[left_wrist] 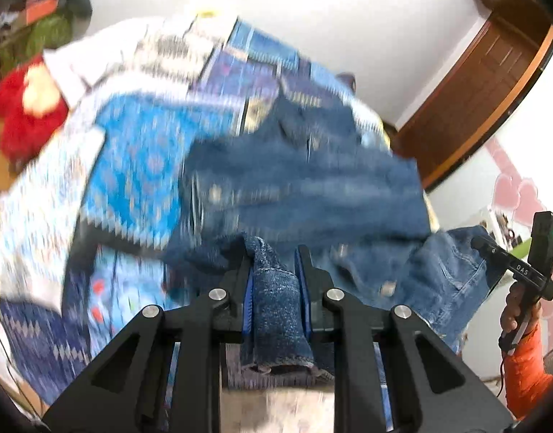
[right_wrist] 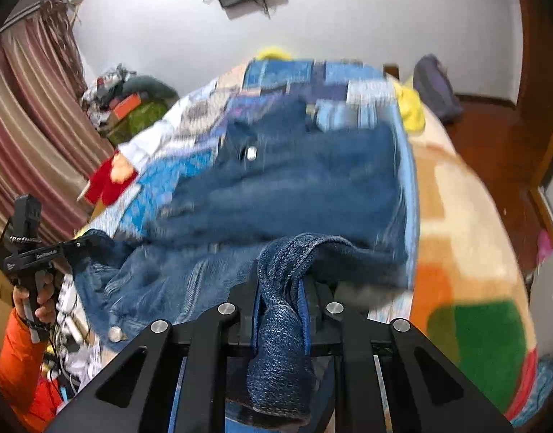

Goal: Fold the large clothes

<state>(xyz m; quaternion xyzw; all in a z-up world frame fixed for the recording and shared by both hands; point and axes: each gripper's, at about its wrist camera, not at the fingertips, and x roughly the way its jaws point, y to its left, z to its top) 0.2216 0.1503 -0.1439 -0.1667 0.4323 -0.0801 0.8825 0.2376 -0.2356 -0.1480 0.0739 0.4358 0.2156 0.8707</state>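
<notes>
- Left gripper (left_wrist: 276,270) pinched a bunched edge of the denim garment (left_wrist: 305,180).
- Right gripper (right_wrist: 281,288) pinched another bunched edge.
- Garment lay over the patterned bedspread (left_wrist: 132,151).

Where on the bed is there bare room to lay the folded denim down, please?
The orange, cream and green blanket, on the side of the denim garment toward the wooden floor, lies bare. A blue patterned quilt patch between the denim and the red plush toy is also free. The far corner beside the curtain is cluttered.
</notes>
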